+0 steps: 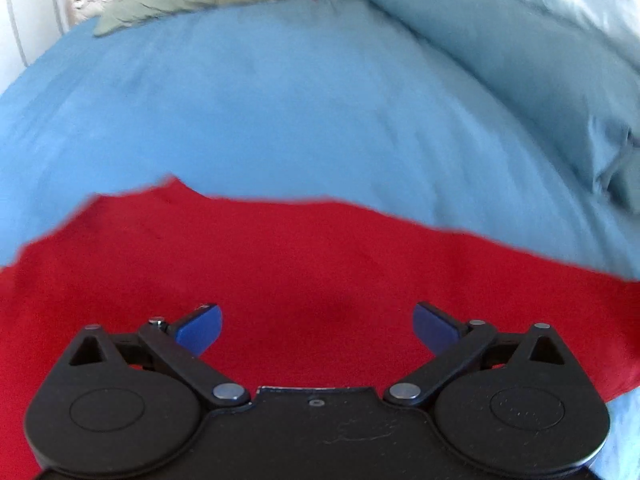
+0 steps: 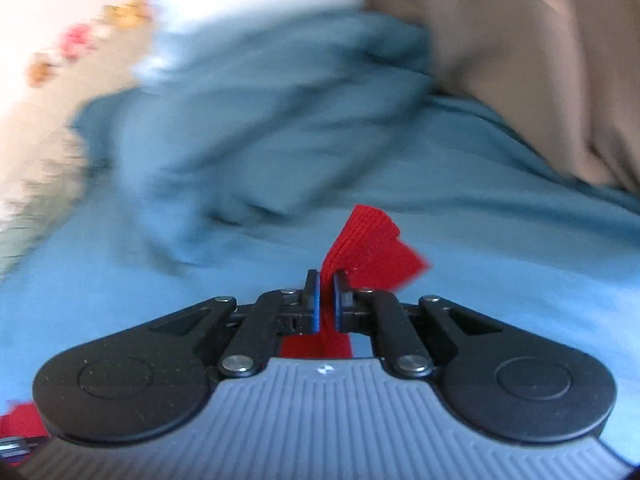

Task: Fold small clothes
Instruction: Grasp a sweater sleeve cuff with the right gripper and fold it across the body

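Soft, light red knit garment [image 1: 280,272] spread on blue bedsheet [image 1: 280,112]. Left gripper [image 1: 316,326] jaws apart above it; right gripper [image 2: 325,300] clamped on ribbed edge. Limp fabric, likely best taken at hems or corners.

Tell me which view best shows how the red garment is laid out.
The left wrist view: the red garment lies spread on the blue bedding beneath the open left claw. The right wrist view shows only a pinched strip in the shut right claw.
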`<state>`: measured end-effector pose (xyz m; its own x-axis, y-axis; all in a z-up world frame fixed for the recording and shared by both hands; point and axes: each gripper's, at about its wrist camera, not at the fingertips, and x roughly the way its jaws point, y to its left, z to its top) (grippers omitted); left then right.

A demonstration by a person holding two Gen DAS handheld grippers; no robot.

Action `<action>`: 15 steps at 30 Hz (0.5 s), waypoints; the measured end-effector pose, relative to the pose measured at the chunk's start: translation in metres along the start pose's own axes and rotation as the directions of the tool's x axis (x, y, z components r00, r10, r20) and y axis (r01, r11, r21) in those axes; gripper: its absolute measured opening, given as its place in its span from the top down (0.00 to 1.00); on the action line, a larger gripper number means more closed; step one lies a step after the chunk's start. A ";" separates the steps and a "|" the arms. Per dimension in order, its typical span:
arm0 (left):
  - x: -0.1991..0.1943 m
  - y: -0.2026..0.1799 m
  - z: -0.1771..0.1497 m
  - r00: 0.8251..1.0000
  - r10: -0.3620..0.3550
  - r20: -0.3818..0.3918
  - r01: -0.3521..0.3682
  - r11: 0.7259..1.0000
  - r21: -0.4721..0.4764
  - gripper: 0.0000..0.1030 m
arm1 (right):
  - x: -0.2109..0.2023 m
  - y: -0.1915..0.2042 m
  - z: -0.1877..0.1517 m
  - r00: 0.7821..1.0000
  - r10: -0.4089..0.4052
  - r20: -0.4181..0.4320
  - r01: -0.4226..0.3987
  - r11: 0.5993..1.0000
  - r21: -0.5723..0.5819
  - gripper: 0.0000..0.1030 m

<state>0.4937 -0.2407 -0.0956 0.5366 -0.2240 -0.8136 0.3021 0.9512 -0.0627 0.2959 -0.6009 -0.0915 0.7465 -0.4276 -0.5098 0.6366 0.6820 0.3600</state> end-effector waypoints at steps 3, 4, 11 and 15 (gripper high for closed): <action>-0.037 0.043 0.006 0.999 -0.011 0.049 0.013 0.999 -0.040 0.00 | -0.024 0.074 0.005 0.975 0.223 0.007 -0.222 0.971 -0.086 0.79; -0.049 0.060 0.008 0.998 0.001 0.061 0.003 0.998 -0.059 0.00 | -0.032 0.105 0.001 0.952 0.307 -0.005 -0.305 0.944 -0.125 0.79; -0.092 0.173 -0.020 0.989 0.142 0.043 -0.131 0.971 -0.200 0.00 | -0.038 0.275 -0.121 0.736 0.609 -0.296 -0.677 0.669 -0.307 0.79; -0.089 0.220 -0.057 0.989 0.145 0.009 -0.136 0.948 -0.289 0.00 | -0.028 0.313 -0.238 0.729 0.495 -0.473 -0.683 0.582 -0.442 0.79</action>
<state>0.4678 0.0005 -0.0697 0.5817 -0.0857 -0.8089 -0.0147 0.9932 -0.1157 0.4286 -0.2344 -0.1503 0.7672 0.3069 -0.5632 -0.2244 0.9510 0.2126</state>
